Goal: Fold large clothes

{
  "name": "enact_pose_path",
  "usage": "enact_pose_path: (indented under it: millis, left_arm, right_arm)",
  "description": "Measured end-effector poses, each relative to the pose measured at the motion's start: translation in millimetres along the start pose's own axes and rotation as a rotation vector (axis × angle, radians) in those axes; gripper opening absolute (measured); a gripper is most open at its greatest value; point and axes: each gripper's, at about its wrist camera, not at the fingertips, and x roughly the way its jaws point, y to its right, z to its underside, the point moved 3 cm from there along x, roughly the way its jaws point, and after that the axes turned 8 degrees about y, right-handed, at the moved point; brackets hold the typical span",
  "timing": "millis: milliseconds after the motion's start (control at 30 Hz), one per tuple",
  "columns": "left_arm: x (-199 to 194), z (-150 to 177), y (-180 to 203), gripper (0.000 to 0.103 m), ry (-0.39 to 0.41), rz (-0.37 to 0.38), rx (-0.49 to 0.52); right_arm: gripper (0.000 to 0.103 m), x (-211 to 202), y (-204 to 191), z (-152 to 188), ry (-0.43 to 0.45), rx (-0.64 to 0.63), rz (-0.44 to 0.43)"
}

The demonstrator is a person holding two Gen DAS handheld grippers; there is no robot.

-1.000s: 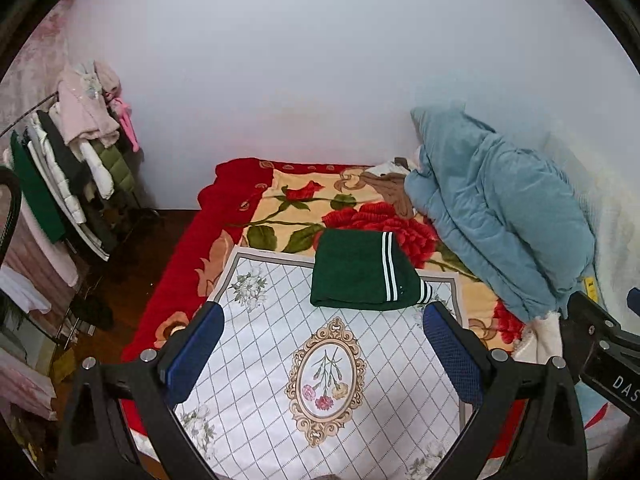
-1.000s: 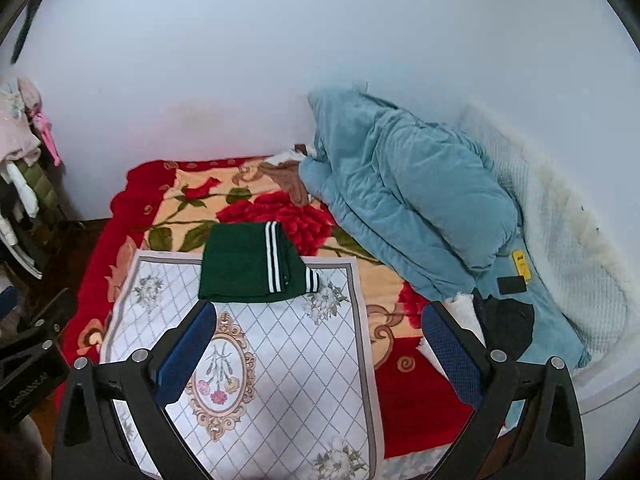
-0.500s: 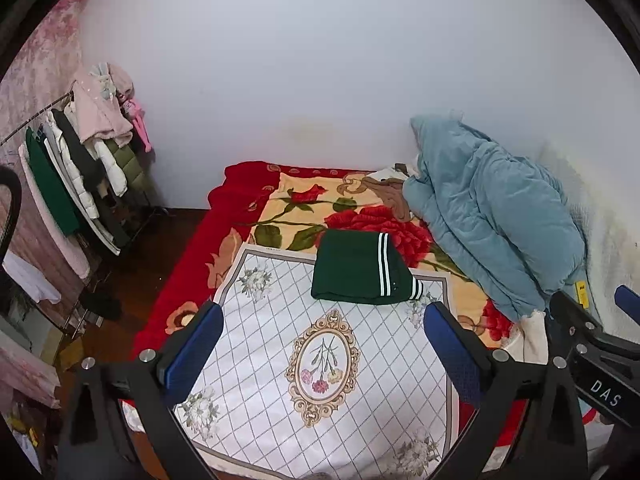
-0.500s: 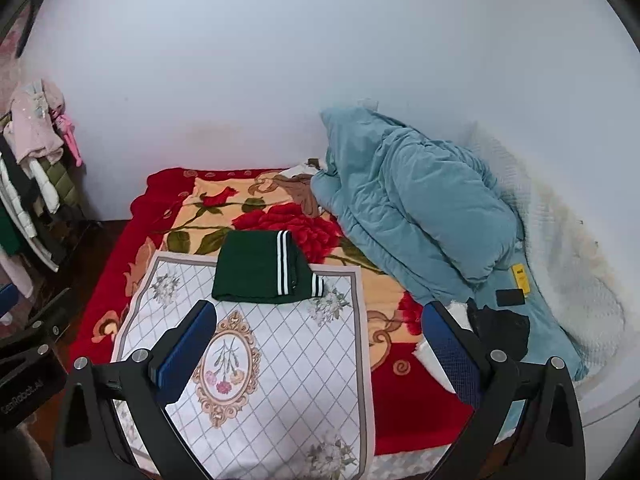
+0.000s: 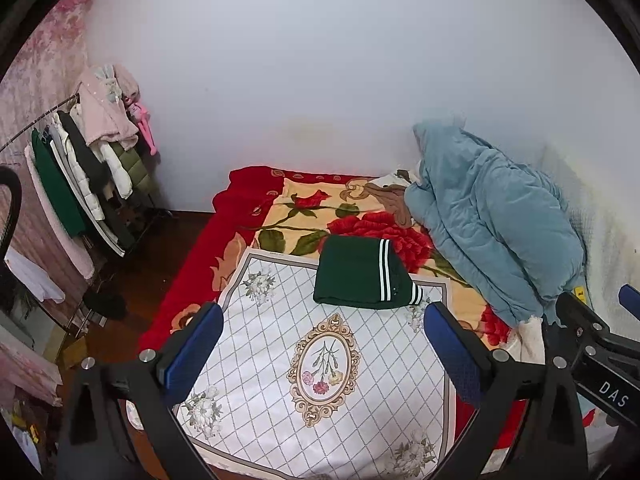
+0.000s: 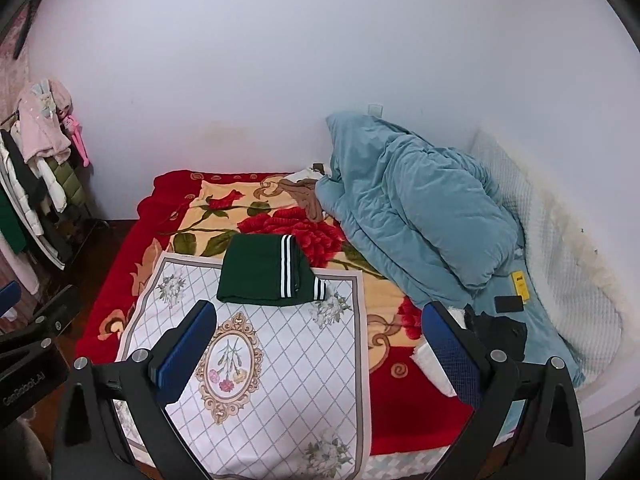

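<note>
The green garment [image 5: 362, 274] lies folded into a neat rectangle with white stripes near one edge, at the far end of the white diamond-pattern cloth [image 5: 320, 380], its far part reaching onto the rose blanket [image 5: 304, 216]. The cloth seems spread as a clean, flat working patch on the bed, which would explain why the garment sits there and not on the blanket alone. The fold looks finished, judging by its square, compact shape.

The left tool [image 5: 322, 350] hangs above the near part of the cloth with its blue pads wide apart and nothing between them. The right tool [image 6: 320, 346] is likewise spread and empty, well short of the garment. Both appear held back, probably to leave the fold undisturbed.

A bunched blue quilt [image 6: 412, 208] is piled against the wall at the right, away from the working patch. A rack of hanging clothes [image 5: 84, 168] stands by the left wall, apart from the bed.
</note>
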Motion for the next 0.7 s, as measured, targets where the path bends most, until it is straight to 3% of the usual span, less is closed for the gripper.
enact_pose_path:
  millis: [700]
  left_arm:
    - [-0.8, -0.1, 2.7, 0.102, -0.011, -0.006, 0.002]
  right_arm:
    - [0.103, -0.2, 8.6, 2.0, 0.005, -0.013, 0.004]
